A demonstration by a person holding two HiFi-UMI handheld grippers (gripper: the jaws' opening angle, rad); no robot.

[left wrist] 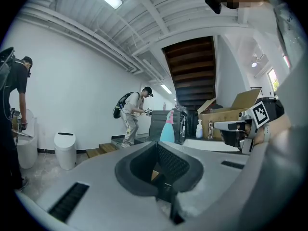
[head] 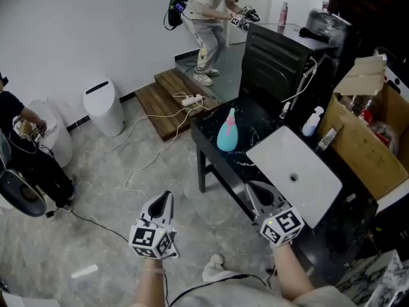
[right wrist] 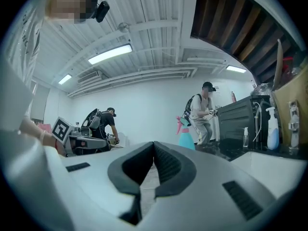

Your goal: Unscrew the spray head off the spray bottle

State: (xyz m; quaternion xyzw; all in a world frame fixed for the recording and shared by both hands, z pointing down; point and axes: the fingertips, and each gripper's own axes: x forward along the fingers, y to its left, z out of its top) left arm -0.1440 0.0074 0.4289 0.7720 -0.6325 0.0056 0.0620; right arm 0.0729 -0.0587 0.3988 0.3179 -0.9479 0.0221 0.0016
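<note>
Pointing level, left hand-held gripper (head: pixel 166 198) and right hand-held gripper (head: pixel 254 189) are clenched, both empty.

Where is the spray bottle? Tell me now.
Head view, centre: the spray bottle stands upright on the black table, just left of the white board.

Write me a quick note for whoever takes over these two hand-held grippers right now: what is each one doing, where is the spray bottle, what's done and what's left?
Left gripper: jaws shut, empty, over the floor, short of the table.
Right gripper: jaws shut, empty, by the near edge of the black table.
Spray bottle: teal, upright near the table's left corner, untouched. Its pink spray head is on.
Done: nothing yet.
Left: reach the bottle, probably grip the body with one gripper and twist the head off with the other.
</note>
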